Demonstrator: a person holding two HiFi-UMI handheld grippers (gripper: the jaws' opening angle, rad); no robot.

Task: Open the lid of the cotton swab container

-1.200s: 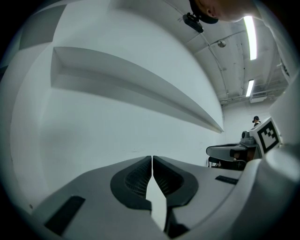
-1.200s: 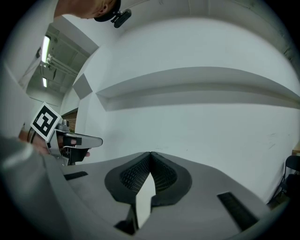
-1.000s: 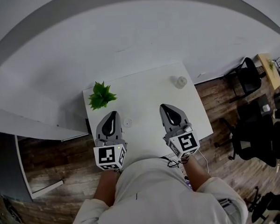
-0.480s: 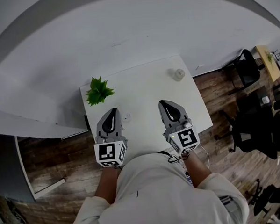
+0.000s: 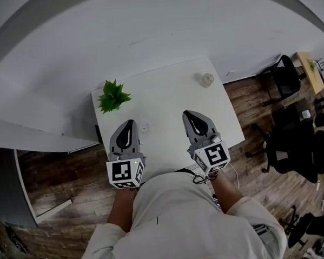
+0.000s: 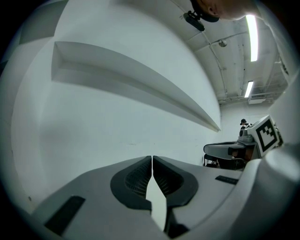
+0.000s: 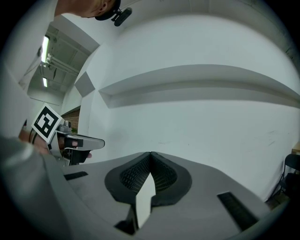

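Head view looks steeply down on the table (image 5: 166,99) — both gripper views face level at the same white wall (image 6: 117,126).

- So the white table (image 5: 166,99) was a small one, pushed up against the wall, standing on a wood floor (image 5: 72,179).
- Green plant (image 5: 112,96) sat at its far left corner.
- Small round clear container (image 5: 206,78) stood at the far right corner, well apart from the plant.
- Tiny pale disc (image 5: 145,127) lay nearer the front left, too small to make out.
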